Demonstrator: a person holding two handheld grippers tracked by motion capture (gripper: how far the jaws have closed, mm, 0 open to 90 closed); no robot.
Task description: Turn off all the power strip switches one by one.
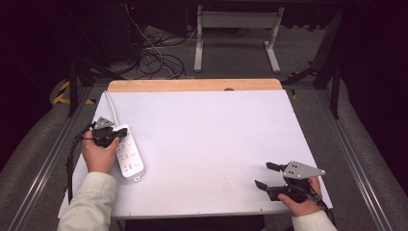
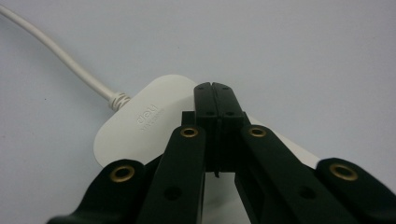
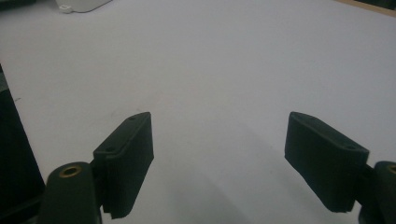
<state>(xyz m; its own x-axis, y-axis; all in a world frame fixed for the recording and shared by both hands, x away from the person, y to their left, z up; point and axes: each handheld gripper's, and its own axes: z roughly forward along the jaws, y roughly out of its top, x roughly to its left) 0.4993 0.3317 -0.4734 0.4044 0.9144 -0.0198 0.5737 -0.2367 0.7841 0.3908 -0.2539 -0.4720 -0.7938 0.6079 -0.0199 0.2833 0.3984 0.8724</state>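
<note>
A white power strip (image 1: 130, 156) lies at the left of the white table top (image 1: 211, 139), its cable (image 1: 111, 108) running off toward the far edge. My left gripper (image 1: 121, 134) is shut, with its tips over the cable end of the strip. In the left gripper view the two black jaws meet at the tips (image 2: 215, 89) above the strip (image 2: 135, 126), with nothing between them. I cannot tell whether they touch it. My right gripper (image 1: 267, 175) rests near the front right corner and is open. Bare table shows between its fingers (image 3: 126, 158).
The white cable (image 2: 60, 58) curves away from the strip. A wooden strip (image 1: 192, 85) borders the table's far edge. Beyond it are a desk frame (image 1: 235, 29) and loose cables on the floor (image 1: 154, 57). One end of the strip (image 3: 79, 4) shows in the right gripper view.
</note>
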